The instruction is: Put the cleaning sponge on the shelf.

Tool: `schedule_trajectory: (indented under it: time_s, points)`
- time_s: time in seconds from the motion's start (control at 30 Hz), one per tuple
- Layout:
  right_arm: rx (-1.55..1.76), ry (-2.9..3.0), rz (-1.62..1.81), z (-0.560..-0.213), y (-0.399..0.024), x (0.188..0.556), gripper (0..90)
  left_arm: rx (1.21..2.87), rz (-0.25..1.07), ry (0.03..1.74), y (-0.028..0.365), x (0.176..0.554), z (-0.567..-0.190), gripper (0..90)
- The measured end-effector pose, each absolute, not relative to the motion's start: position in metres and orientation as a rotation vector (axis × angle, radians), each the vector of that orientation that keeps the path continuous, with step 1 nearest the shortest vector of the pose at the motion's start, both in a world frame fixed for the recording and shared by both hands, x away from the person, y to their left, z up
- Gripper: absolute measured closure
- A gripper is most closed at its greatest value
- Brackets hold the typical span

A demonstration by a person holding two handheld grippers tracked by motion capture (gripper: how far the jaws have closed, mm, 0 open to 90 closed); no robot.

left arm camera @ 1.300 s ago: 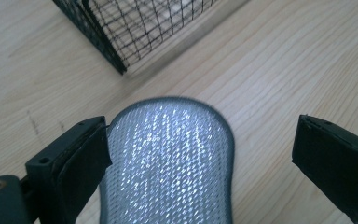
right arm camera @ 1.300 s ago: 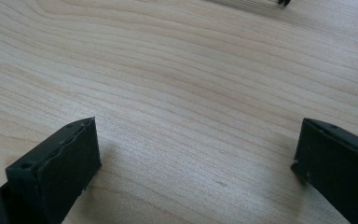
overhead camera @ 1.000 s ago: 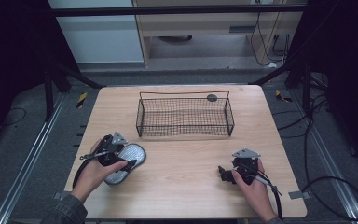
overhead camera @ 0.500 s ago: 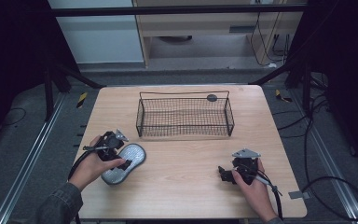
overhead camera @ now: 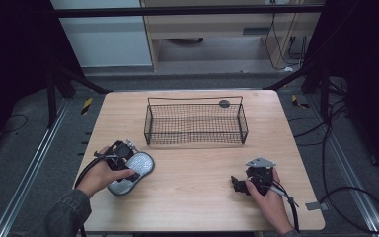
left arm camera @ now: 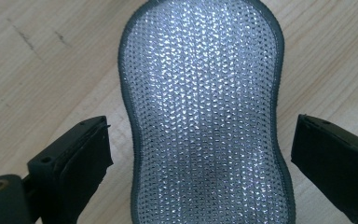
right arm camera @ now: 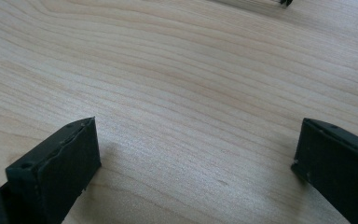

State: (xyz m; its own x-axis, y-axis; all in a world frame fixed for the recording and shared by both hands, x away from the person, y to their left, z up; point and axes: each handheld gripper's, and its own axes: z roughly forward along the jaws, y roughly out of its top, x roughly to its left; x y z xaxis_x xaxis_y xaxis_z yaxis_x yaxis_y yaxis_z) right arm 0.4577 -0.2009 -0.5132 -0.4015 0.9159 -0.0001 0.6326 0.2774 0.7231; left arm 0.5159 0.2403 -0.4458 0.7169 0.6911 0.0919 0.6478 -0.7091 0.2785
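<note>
Nearest to us, at the bottom edge of the high view, two forearms reach onto a light wooden table (overhead camera: 202, 197). The right gripper (overhead camera: 239, 184) sits near the table's front right, held in the right hand (overhead camera: 266, 197), in the same spot as a second ago. In the right gripper view its jaws stand wide apart with only bare wood grain between them.

On the left, the left gripper (overhead camera: 128, 170) is held in the left hand (overhead camera: 101, 175), over a silvery, peanut-shaped scrubbing pad (overhead camera: 133, 170) lying flat on the table. Compared with a second ago, we see the hand and gripper drawn slightly toward the table's left edge, and the pad appears to lie where it was. In the left gripper view the pad (left arm camera: 205, 112) fills the space between the jaws, which are spread wide on either side of its narrow waist, not touching it.

Farther back, near the middle of the table, stands an empty black wire basket (overhead camera: 196, 140), unchanged. Just behind its right rear corner is a small dark round disc (overhead camera: 224, 103).
</note>
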Motion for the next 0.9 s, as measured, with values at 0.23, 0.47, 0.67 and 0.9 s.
schedule_trajectory:
  time_s: [0.23, 0.47, 0.67, 0.9]
  points:
    - [1.393, 2.134, 0.912, -0.513, -0.201, 0.458, 0.4, 2.695, 0.254, 1.098, 0.241, 0.518, -0.455, 4.2]
    - [1.393, 2.135, 0.909, -0.513, -0.201, 0.458, 0.4, 2.676, 0.235, 1.119, 0.242, 0.52, -0.456, 3.9]
    - [1.39, 2.138, 0.91, -0.513, -0.201, 0.458, 0.4, 2.676, 0.224, 1.111, 0.24, 0.52, -0.46, 4.0]
    - [1.388, 2.14, 0.91, -0.513, -0.201, 0.457, 0.4, 2.669, 0.212, 1.124, 0.241, 0.52, -0.464, 3.8]
